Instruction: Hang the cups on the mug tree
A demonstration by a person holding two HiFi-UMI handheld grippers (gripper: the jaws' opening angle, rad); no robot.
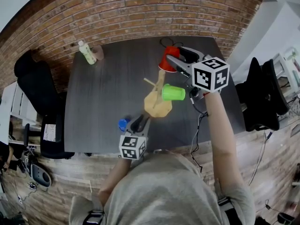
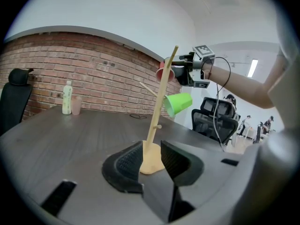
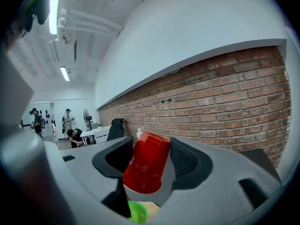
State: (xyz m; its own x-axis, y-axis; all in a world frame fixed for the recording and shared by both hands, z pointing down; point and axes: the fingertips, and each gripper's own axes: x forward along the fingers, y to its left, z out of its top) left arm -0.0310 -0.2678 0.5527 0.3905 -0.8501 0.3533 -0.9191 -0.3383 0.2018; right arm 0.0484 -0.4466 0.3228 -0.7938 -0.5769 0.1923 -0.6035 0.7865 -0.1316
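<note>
The wooden mug tree (image 1: 159,84) stands mid-table on a round tan base (image 2: 149,162). A green cup (image 1: 173,93) hangs sideways on a right-hand peg, its mouth (image 3: 137,212) showing below my right jaws. A red cup (image 3: 146,163) sits tilted, mouth down, at the upper peg between my right gripper's (image 3: 152,149) jaws; a gap shows beside the left pad, so the jaws are open around it. My left gripper (image 2: 151,154) is low on the table, shut on the near edge of the base. A blue cup (image 1: 123,124) lies beside it.
A bottle (image 1: 87,52) and a pinkish tumbler (image 1: 98,53) stand at the dark table's (image 1: 103,93) far left corner, by the brick wall. A black cable (image 1: 166,42) lies at the far edge. Black office chairs stand at the left (image 1: 35,86) and right (image 1: 262,93).
</note>
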